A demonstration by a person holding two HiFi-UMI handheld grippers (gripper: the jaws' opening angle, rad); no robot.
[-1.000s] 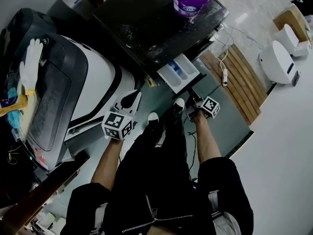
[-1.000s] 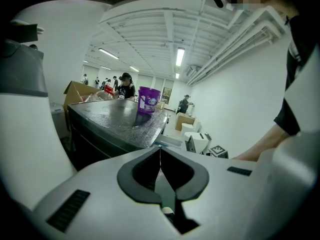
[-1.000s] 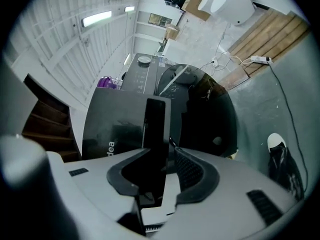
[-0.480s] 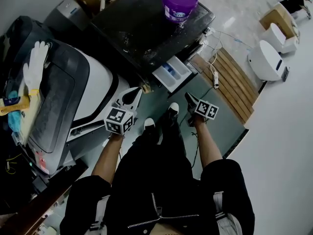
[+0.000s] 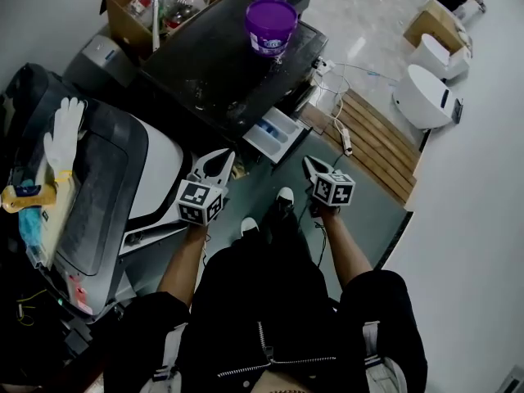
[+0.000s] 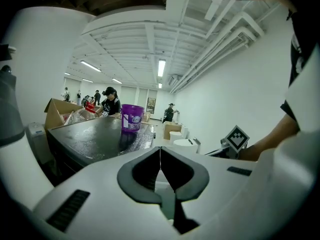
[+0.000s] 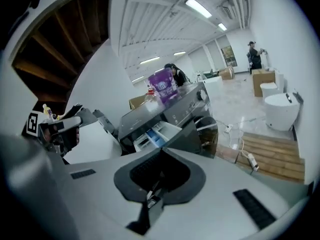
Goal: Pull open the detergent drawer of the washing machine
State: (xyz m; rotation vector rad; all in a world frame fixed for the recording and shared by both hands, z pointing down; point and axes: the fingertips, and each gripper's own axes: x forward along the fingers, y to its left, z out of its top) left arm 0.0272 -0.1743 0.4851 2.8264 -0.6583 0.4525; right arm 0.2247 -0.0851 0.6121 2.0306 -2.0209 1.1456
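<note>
Shoes (image 5: pixel 284 196) and dark trousers sit nearest, and both tools hang just ahead of them. The left gripper (image 5: pixel 214 166) is clenched on nothing, its jaws meeting in a thin seam. The right gripper (image 5: pixel 313 169) has just been closing its jaws, and they are now pressed together with nothing between them. Neither gripper touches the machine.

Just beyond them the detergent drawer (image 5: pixel 274 131) stands pulled well out of the upper front of the washing machine (image 5: pixel 214 68), so the pull looks done.

The likeliest trouble from here is a knock. The drawer juts into the space where the person stands, and a swung gripper or a knee could strike its front, jamming it crooked or slamming it back in. A further tug might also draw it right off its runners. The power strip (image 5: pixel 345 142) and its cables at the edge of the wooden pallet (image 5: pixel 378 142) could catch a foot stepping back.

The drawer itself is a shallow white tray divided into compartments, one holding a blue insert. No powder or liquid can be made out in it.

Farther off, a purple bucket (image 5: pixel 271 24) stands on the machine's dark top, and a cardboard box (image 5: pixel 123 6) sits behind it.
</note>
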